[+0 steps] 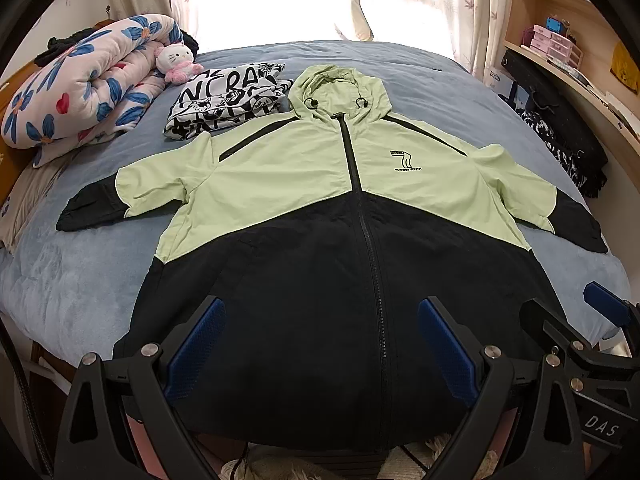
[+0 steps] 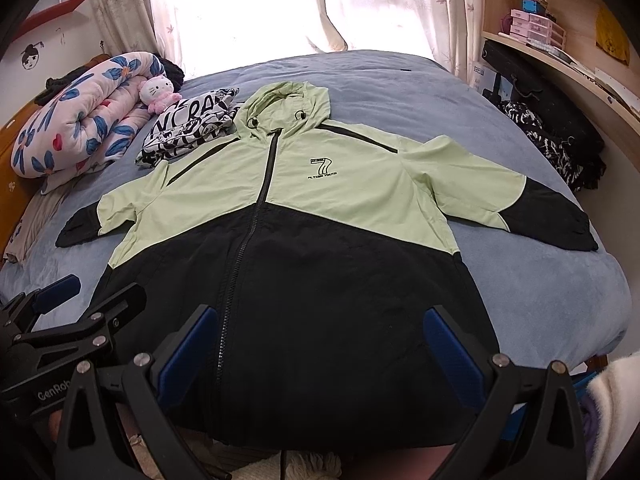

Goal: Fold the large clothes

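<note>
Jacket [image 1: 320, 208], pale green above and black below, lies spread flat and zipped, face up on the blue bed [image 1: 80, 288], hood [image 1: 338, 88] toward 12 o'clock and hem hanging over the near edge at 6.

At 9 o'clock its left sleeve [image 1: 104, 196] reaches out, black cuff flat on the cover; behind it, around 10 to 11, sit a rolled floral quilt [image 1: 88, 84], a plush toy [image 1: 174, 62] and a black-and-white folded garment [image 1: 228, 100].

The left tool [image 1: 320, 344] hovers over the hem with jaws wide and empty. At its right the right tool [image 2: 320, 348] does the same, also wide, gripping nothing.

At 3 o'clock the right sleeve [image 2: 532, 208] lies outstretched.

Folding looks not yet begun. A sensible first move is to pinch a sleeve cuff and shoulder and carry that side inward across the chest.
</note>
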Motion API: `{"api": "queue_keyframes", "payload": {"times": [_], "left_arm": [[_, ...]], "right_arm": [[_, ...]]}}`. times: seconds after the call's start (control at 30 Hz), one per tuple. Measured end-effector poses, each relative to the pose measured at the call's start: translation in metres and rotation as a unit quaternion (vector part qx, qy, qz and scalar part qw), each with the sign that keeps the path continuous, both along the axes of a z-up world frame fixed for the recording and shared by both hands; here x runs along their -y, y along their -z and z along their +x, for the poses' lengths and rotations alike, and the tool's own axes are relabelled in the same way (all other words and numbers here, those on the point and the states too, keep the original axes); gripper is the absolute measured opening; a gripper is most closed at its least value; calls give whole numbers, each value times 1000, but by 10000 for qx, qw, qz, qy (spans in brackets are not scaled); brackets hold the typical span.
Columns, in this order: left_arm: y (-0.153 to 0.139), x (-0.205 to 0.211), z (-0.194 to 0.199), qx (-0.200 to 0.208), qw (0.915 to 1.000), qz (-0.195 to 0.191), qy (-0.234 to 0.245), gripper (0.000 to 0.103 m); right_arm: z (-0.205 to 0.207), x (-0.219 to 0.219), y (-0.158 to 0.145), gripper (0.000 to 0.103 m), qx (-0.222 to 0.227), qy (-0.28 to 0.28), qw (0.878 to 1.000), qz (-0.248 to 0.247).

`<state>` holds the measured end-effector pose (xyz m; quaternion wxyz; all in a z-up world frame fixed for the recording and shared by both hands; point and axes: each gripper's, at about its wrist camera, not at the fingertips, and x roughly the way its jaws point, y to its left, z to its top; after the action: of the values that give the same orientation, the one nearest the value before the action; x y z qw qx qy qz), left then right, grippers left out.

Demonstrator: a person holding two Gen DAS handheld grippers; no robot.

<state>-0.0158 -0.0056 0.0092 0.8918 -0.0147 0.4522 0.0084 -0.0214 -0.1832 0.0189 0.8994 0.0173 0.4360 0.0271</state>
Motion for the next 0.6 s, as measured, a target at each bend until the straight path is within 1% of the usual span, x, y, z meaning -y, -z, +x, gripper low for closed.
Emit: {"api": "queue_keyframes", "payload": {"times": [0.6], "left_arm": [[-1,0,0,-3,10000,-2,0,96]], "right_arm": [[1,0,-2,103,-6,2,10000,-2]]}}
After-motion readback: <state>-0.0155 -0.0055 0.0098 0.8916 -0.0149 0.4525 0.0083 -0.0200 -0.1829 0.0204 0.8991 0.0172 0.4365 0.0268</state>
